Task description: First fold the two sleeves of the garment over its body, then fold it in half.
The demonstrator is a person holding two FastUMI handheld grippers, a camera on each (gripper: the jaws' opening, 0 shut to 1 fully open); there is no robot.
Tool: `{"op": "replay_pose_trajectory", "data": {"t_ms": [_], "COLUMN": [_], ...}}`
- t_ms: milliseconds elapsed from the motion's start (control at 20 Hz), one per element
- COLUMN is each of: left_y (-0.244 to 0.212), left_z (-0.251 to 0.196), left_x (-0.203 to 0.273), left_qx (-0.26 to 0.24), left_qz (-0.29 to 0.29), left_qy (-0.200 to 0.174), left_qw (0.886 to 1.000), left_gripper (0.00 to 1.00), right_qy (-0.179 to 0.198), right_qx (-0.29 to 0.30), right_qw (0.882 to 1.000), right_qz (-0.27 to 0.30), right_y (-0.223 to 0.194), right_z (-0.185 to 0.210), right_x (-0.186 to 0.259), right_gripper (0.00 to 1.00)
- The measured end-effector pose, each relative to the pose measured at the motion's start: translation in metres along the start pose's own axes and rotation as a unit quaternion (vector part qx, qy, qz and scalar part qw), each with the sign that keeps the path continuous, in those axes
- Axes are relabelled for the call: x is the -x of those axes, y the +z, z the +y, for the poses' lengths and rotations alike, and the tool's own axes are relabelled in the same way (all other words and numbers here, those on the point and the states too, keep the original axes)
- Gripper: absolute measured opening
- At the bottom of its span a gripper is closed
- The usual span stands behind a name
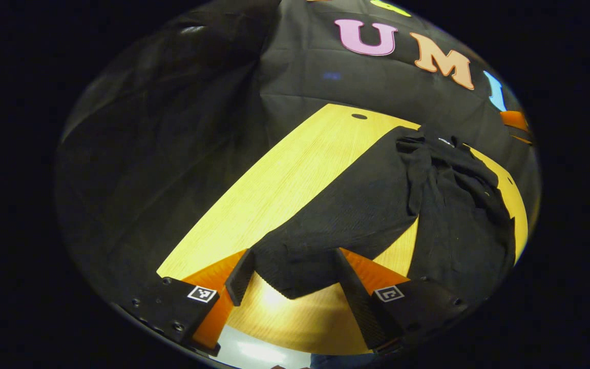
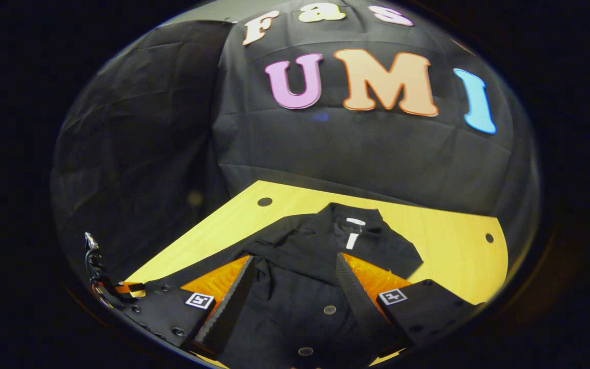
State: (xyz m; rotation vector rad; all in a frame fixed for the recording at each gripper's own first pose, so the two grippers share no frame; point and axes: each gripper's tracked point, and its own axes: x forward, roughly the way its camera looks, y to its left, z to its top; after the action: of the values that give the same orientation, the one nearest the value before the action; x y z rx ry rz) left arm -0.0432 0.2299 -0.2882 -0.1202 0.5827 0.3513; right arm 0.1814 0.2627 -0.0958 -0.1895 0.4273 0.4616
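So the black garment (image 2: 315, 266) is lying on the yellow wooden bench (image 2: 454, 241), collar at the far end, with its buttons (image 2: 330, 309) running down the middle in the right gripper view. The left gripper (image 1: 295, 279) has a sleeve (image 1: 341, 220) between its jaws, and the cloth edge sits right in the gap with the fingers spread either side of it, so I'd call those jaws released or at most barely closing; they aren't pinching it yet as far as I can see. In the left gripper view the rest of the garment looks bunched up toward the far right, so it isn't laid out totally flat. The right gripper (image 2: 295, 302) hangs over the body near the button line with its jaws wide apart, gripping nothing. My guess is the step here is the first sleeve fold. To do it well I'd bite the sleeve close to the cuff edge, lift just enough to clear the bench, carry it across onto the body and lay it down flat, and maybe use the right gripper to pin the body so the whole thing doesn't drag along.
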Motion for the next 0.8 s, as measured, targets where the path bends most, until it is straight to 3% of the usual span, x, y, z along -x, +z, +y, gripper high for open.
{"op": "replay_pose_trajectory", "data": {"t_ms": [150, 250, 350, 400, 450, 600, 650, 700, 800], "left_y": [0.000, 0.000, 0.000, 0.001, 0.001, 0.003, 0.002, 0.003, 0.002], "left_z": [-0.002, -0.010, -0.018, -0.021, -0.024, -0.026, -0.028, -0.028, -0.028], "left_x": [0.001, 0.000, -0.001, -0.002, -0.001, 0.001, 0.003, 0.003, 0.002], "left_qx": [-0.005, -0.011, -0.013, -0.016, -0.017, -0.007, 0.000, 0.011, 0.029], "left_qz": [-0.017, -0.013, -0.008, -0.006, -0.004, 0.001, 0.001, 0.004, 0.008], "left_qy": [-0.008, -0.021, -0.030, -0.034, -0.040, -0.044, -0.048, -0.047, -0.046], "left_qw": [1.000, 1.000, 0.999, 0.999, 0.999, 0.999, 0.999, 0.999, 0.999], "left_gripper": [0.93, 0.84, 0.66, 0.52, 0.47, 0.20, 0.20, 0.12, 0.07], "right_qy": [-0.013, -0.008, -0.016, -0.025, -0.031, -0.043, -0.050, -0.053, -0.056], "right_qx": [-0.041, -0.082, -0.105, -0.103, -0.097, -0.089, -0.088, -0.091, -0.107], "right_qw": [0.999, 0.997, 0.994, 0.994, 0.995, 0.995, 0.995, 0.994, 0.993], "right_qz": [0.005, 0.004, -0.004, -0.008, -0.009, -0.011, -0.014, -0.015, -0.018], "right_y": [-0.017, -0.022, -0.025, -0.026, -0.028, -0.029, -0.034, -0.037, -0.043], "right_z": [-0.014, -0.017, -0.025, -0.030, -0.033, -0.041, -0.048, -0.052, -0.059], "right_x": [0.023, 0.034, 0.044, 0.050, 0.057, 0.065, 0.075, 0.084, 0.098], "right_gripper": [1.00, 0.98, 0.98, 0.98, 0.98, 0.98, 0.98, 0.98, 0.98]}}
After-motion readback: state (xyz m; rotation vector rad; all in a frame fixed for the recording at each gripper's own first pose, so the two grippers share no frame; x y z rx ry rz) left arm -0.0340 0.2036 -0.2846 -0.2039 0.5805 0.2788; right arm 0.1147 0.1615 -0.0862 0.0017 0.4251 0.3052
